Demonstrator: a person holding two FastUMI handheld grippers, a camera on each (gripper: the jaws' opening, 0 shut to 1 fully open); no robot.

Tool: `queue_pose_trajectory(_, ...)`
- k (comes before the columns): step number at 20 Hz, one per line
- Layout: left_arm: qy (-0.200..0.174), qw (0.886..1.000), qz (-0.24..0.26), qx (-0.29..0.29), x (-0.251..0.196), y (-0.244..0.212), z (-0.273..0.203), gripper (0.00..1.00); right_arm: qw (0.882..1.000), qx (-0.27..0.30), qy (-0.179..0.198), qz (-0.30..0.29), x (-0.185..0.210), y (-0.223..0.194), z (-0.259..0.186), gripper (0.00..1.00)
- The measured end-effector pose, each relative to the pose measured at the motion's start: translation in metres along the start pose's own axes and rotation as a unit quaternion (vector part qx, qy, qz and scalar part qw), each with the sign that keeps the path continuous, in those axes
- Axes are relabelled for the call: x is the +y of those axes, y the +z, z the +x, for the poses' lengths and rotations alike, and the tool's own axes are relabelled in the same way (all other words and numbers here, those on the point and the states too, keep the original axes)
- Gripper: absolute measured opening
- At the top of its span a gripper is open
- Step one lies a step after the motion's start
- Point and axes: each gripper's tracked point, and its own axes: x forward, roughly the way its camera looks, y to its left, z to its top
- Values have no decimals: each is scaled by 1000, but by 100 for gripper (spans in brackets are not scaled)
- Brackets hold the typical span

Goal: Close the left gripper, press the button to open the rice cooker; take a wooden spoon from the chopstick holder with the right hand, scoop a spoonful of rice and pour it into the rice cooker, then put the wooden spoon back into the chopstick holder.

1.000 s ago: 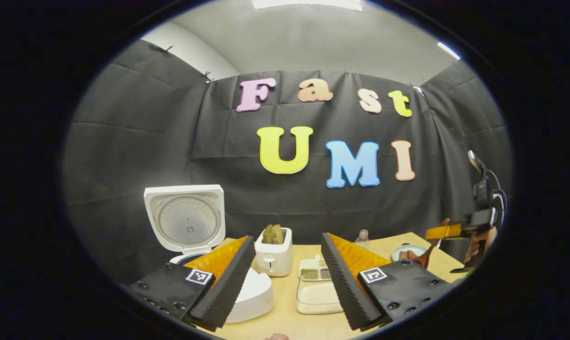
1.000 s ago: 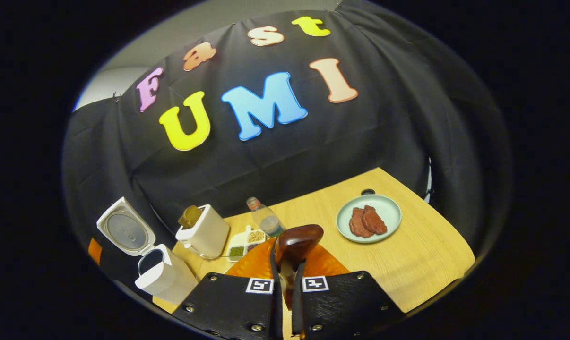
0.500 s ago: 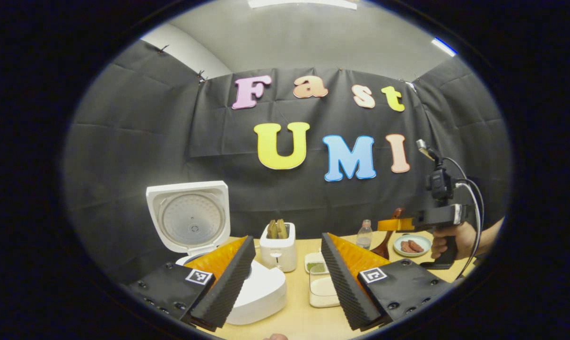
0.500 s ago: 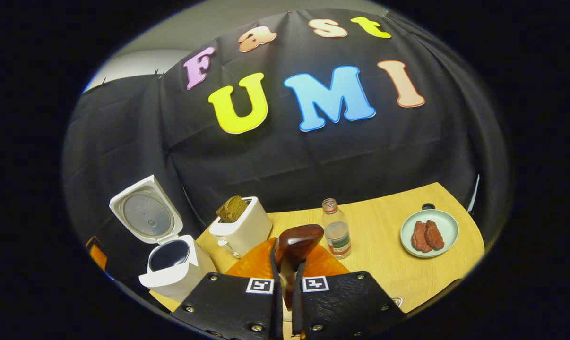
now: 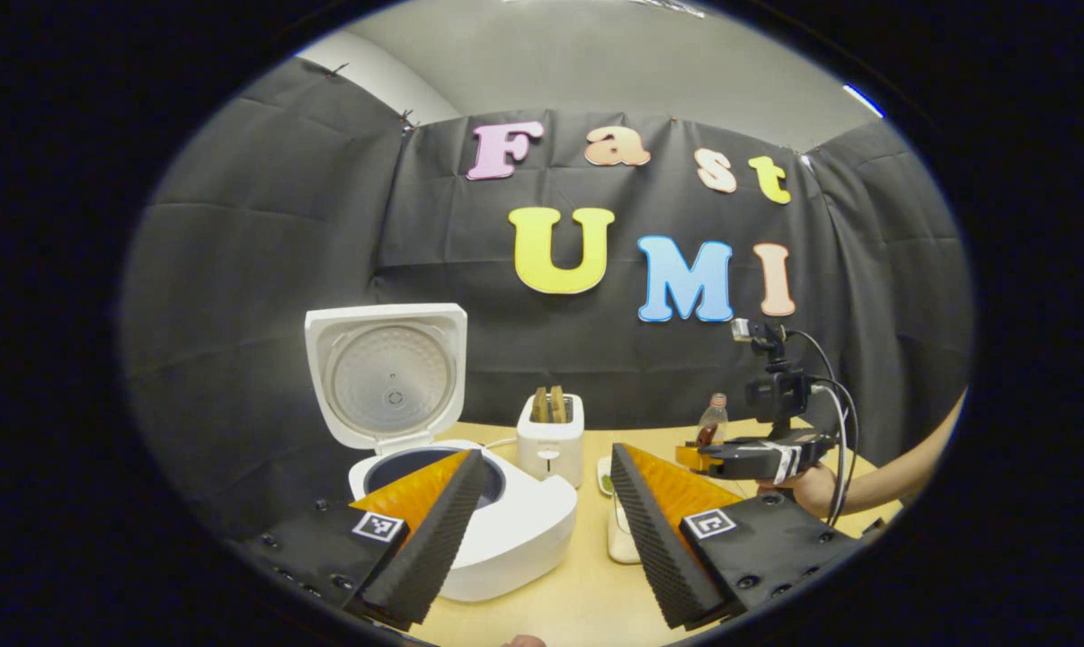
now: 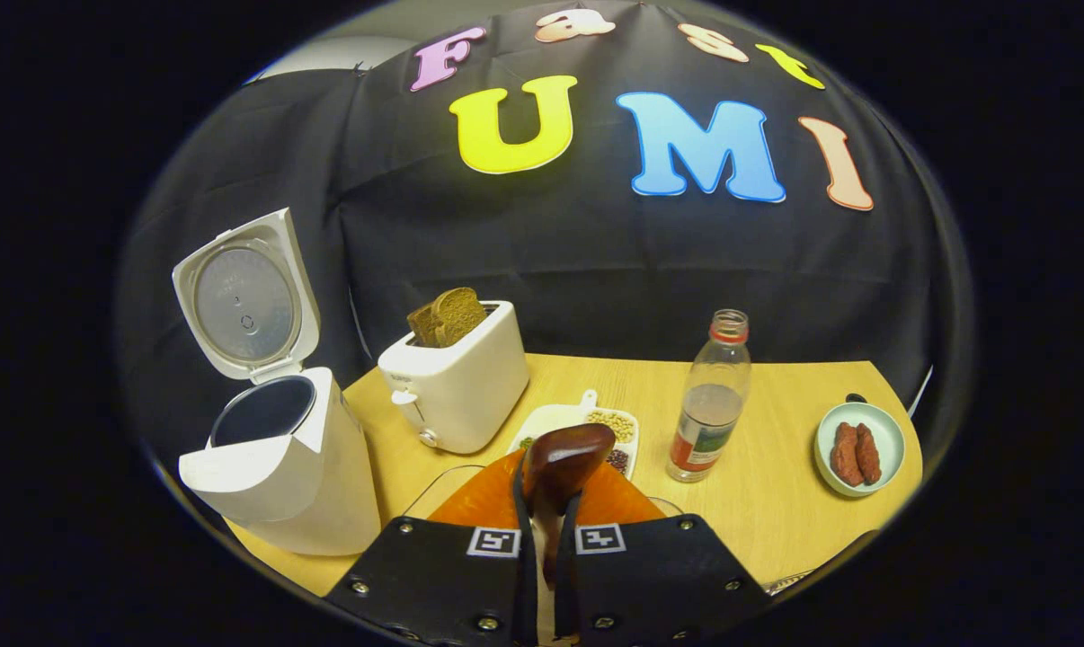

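On the pale wooden table point(image 6: 776, 512) against the black cloth wall, the rice cooker point(image 6: 277, 467) stands with its lid up and inner pot exposed. Over the last second the right gripper point(image 6: 542, 530) has swung from the plate of meat point(image 6: 857, 449) toward the toaster point(image 6: 457, 386) and the divided grain tray point(image 6: 587, 427), coming lower; its fingers are pressed on the handle of the wooden spoon point(image 6: 564, 458), so scooping looks to be next. The left gripper point(image 5: 542, 530) hangs spread and idle before the cooker. The clear container below the spoon is mostly hidden, so the rice in it cannot be made out.
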Motion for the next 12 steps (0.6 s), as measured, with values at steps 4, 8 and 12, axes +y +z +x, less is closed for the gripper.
queue_pose_trajectory(4, 2, 1000, 0, 10, 11, -10, 3, 98, 997, 25, 34, 70, 24, -17, -2, 8)
queue_pose_trajectory(8, 1, 1000, -4, 11, 15, -9, 3, 98, 977, 41, 45, 204, 13, -22, 0, 8)
queue_pose_trajectory(12, -1, 1000, -2, 6, 15, -2, 3, 97, 936, 41, 73, 342, -7, -21, -5, 8)
